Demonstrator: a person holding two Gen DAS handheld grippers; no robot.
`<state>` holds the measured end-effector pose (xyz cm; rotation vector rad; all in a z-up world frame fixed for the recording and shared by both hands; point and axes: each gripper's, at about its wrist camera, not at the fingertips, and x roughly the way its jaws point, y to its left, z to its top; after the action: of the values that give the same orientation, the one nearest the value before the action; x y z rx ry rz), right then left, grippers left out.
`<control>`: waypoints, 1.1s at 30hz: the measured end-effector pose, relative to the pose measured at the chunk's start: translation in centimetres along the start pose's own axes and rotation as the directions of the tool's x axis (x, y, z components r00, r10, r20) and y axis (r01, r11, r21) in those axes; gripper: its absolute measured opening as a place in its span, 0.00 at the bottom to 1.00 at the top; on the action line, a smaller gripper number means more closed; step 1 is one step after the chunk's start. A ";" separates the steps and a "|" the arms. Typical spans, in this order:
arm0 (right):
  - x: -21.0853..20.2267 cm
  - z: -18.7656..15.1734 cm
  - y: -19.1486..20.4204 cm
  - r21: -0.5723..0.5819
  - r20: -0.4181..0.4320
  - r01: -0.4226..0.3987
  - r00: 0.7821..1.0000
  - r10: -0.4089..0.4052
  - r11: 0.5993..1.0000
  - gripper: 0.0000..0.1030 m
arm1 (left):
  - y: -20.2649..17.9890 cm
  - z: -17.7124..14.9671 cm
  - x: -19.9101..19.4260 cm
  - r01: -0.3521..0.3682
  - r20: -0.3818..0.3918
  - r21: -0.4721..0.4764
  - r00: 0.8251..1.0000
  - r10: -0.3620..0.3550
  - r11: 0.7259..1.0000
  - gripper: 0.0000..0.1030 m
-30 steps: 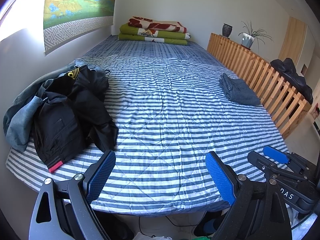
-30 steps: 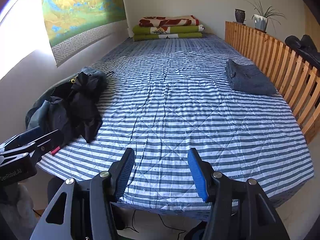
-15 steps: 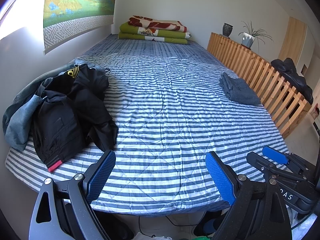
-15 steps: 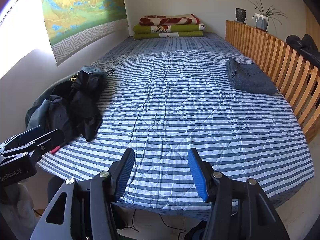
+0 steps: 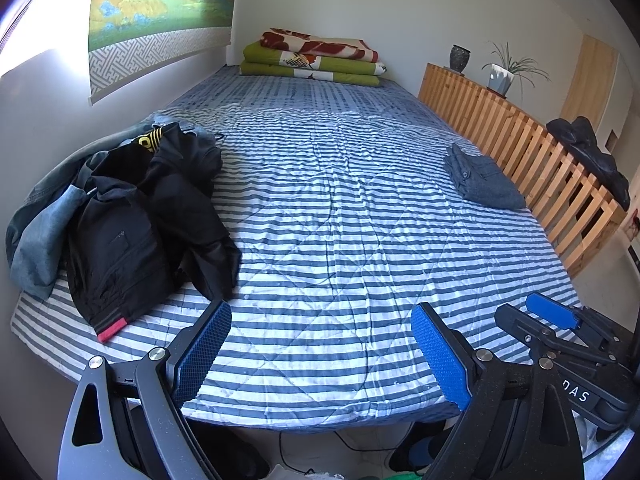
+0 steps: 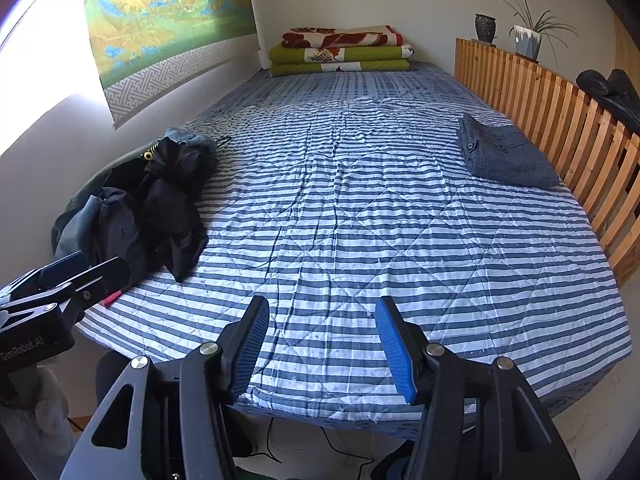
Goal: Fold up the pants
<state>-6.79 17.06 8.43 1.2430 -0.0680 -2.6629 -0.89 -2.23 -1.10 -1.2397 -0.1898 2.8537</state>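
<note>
Left wrist view: left gripper (image 5: pixel 320 354) and right gripper (image 6: pixel 320 350) both spread, empty; crumpled black pants (image 5: pixel 148 216) beside folded grey-blue pants (image 5: pixel 482 182) on blue-white striped quilt (image 5: pixel 340 240).

Your bed's quilt (image 5: pixel 340 240) is blue-and-white striped. The black pants (image 5: pixel 132 236) carry a red tab, the folded pair (image 5: pixel 484 184) is grey-blue, and your claw pads (image 5: pixel 438 356) are bright blue.

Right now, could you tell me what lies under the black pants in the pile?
Blue-grey denim clothes show beneath the black pants, on the striped quilt. Anything deeper is covered.
</note>
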 end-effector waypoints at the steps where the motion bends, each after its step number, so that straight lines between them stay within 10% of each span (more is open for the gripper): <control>1: 0.1 0.0 0.0 0.001 0.000 -0.007 1.000 0.007 1.000 0.50 | 0.1 0.0 0.1 -0.004 0.000 -0.003 1.000 0.004 1.000 0.91; 33: 11.1 4.3 15.3 -0.252 -0.157 -0.223 0.970 0.188 0.942 0.50 | 17.2 -4.0 -3.1 -0.112 0.077 -0.295 0.987 0.140 0.949 0.91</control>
<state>-14.54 -0.31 4.73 1.2424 0.1681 -2.3149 4.60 -19.09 -3.67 -1.1937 -0.5718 3.0855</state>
